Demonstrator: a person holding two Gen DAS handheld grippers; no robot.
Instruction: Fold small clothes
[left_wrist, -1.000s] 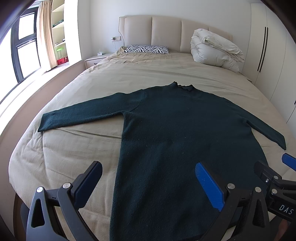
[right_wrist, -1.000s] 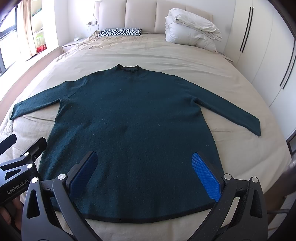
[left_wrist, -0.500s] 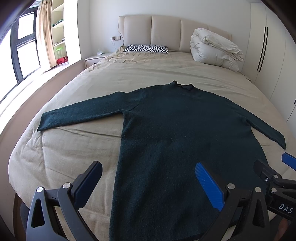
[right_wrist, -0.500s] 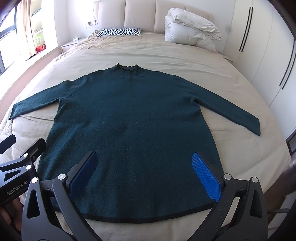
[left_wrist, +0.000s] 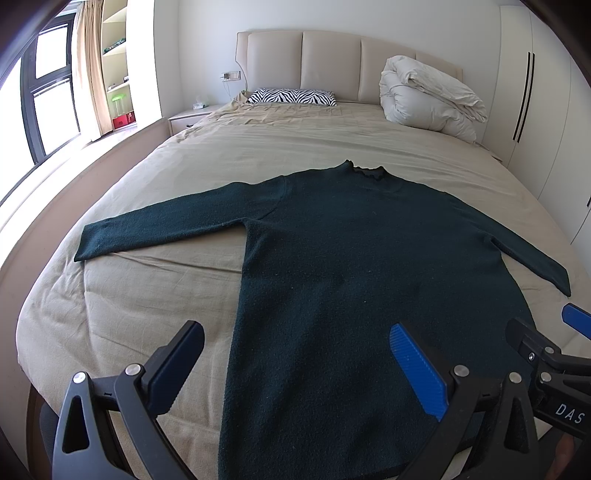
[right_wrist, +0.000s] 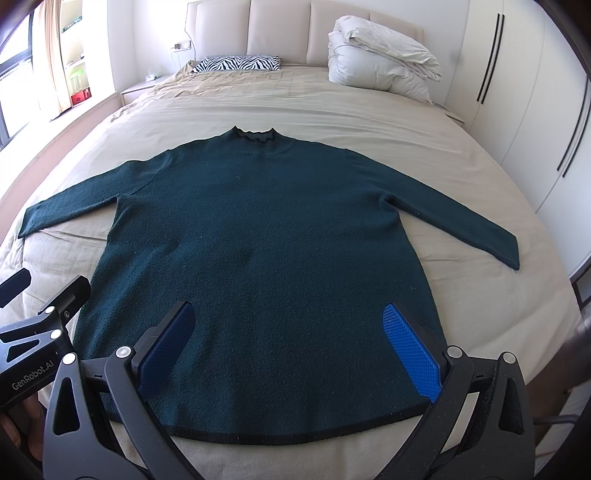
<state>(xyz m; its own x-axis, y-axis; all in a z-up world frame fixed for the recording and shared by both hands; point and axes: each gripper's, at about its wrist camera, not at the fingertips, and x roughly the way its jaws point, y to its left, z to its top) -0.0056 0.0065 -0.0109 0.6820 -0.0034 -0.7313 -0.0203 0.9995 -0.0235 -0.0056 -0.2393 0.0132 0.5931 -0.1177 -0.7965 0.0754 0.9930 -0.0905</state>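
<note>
- Surface: a wide bed with a beige, lightly creased cotton cover (right_wrist: 480, 325) fills both views ahead of the grippers; a padded cream headboard (right_wrist: 280, 29) stands at the far end.
- Task item: a dark green, long-sleeved knit sweater with a black-trimmed hem (right_wrist: 266, 240) lies flat and face-up on the cover, directly ahead of both grippers. Its long axis runs away from them: hem nearest, ruffled collar (right_wrist: 255, 134) farthest. Both sleeves are spread outward.
- Key relation: the hem lies just ahead of and below the right gripper (right_wrist: 288, 347), which is centred on the body. The left gripper (left_wrist: 295, 365) sits over the sweater's left side edge, so the left sleeve (left_wrist: 166, 229) is on its side and the right sleeve (right_wrist: 454, 225) on the other.
- Background items: a rolled white quilted duvet (right_wrist: 380, 59) far ahead to the right; a zebra-striped pillow (right_wrist: 240, 62) far ahead, near the headboard.
- Gripper state: both grippers stand spread wide, holding nothing; the ribbed blue pads (right_wrist: 410, 354) are clear of the fabric.
- Handling judgement: the knit looks soft and thick; a pinch should gather a full edge, probably a sleeve or hem corner first.
</note>
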